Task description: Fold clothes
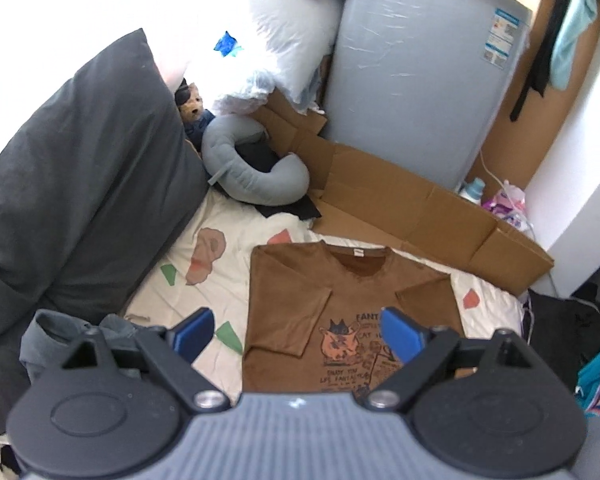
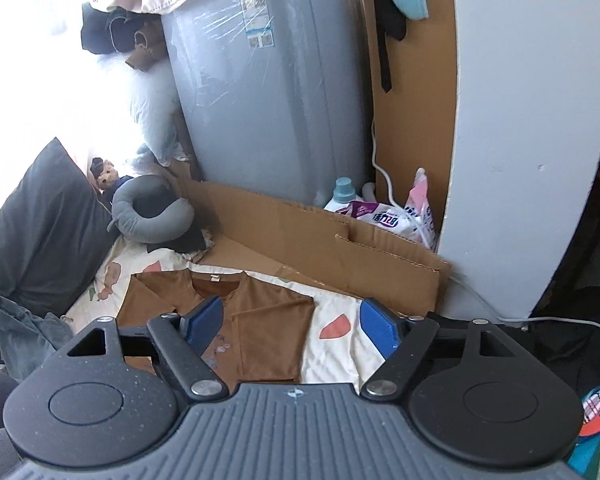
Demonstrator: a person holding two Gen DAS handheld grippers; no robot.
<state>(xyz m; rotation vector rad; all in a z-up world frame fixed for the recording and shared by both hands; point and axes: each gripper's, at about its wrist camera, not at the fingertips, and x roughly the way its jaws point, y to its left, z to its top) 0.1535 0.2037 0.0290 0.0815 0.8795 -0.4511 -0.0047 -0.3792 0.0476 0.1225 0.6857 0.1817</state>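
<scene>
The brown shirt (image 1: 340, 320) is lying flat on the sheet (image 1: 220, 248) with both sleeves folded in; the left gripper (image 1: 296, 334) and right gripper (image 2: 292, 326) are hovering wide open, holding nothing; the lengthwise folds are seemingly remaining

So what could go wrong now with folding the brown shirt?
The brown shirt lies flat with both sleeves folded in, and both the left gripper and right gripper hang open above it, holding nothing.

1. Grabbing only the top layer could pull a folded sleeve loose.
2. The patterned sheet underneath could get pinched along with the shirt.
3. The cardboard sits close behind the collar, so fabric might snag there.
</scene>
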